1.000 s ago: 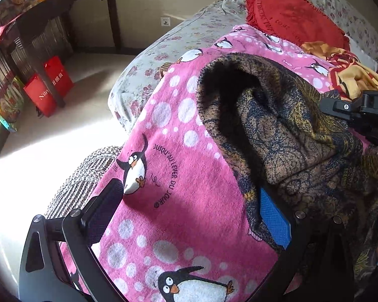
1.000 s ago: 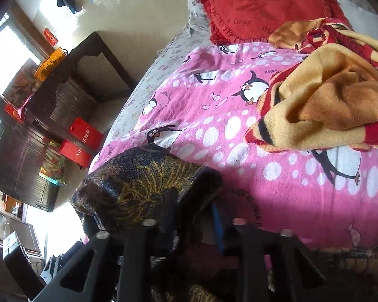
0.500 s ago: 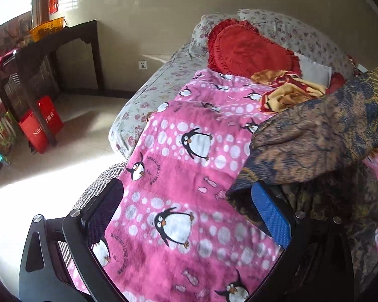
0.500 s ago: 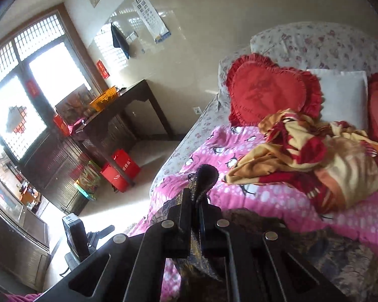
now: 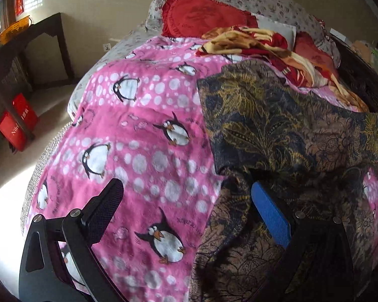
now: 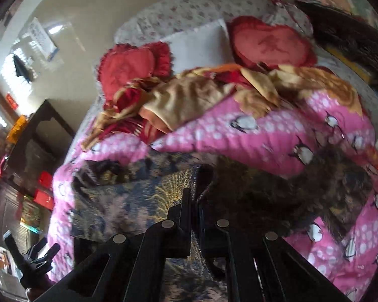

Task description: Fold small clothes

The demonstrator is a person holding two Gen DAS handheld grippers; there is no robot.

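- The dark, gold-patterned thin cloth garment (image 5: 277, 125) lies half-folded on the pink penguin fleece blanket (image 5: 138, 151) covering the bed.
- Your right tongs (image 6: 194, 201) pinch its edge; a jerk could undo the fold.
- Your left tongs (image 5: 189, 206) gape wide, one finger beside loose cloth, which may snag.

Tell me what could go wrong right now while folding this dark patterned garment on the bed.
The right gripper is shut on only a thin fold of the dark patterned garment, so the cloth might slip out. The left gripper is open with cloth draped over one finger; it might snag. The garment could also drag the pink penguin blanket.
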